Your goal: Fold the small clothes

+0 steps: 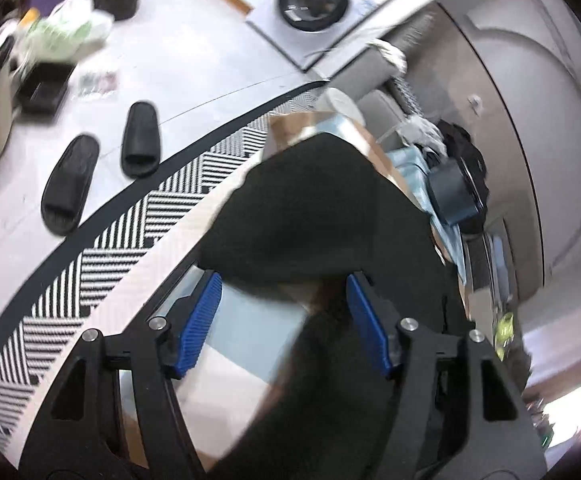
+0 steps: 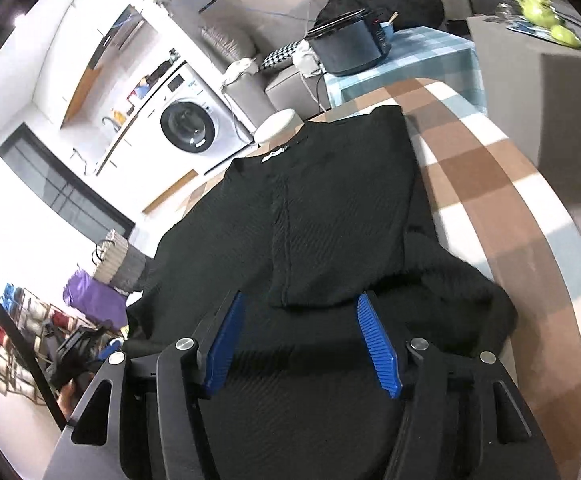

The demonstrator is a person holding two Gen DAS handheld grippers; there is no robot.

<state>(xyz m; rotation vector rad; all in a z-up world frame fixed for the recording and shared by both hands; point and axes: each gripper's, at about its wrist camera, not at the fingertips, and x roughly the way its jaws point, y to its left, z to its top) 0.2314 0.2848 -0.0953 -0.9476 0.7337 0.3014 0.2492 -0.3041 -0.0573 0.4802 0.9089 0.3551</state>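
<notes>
A black knit garment lies spread on a table with a brown, white and pale-blue checked cloth. A folded-over part lies on its middle, and a white neck label shows at the far end. My right gripper is open just above the garment's near part, blue pads apart, holding nothing. In the left wrist view the same garment fills the centre as a dark blurred fold. My left gripper is open with its fingertips at the fold's near edge; the cloth runs past the right finger.
A round table edge drops to a striped black-and-white rug. Two black slippers lie on the floor. A washing machine, a white stool, a dark cooker on a checked side table, and a woven basket stand around.
</notes>
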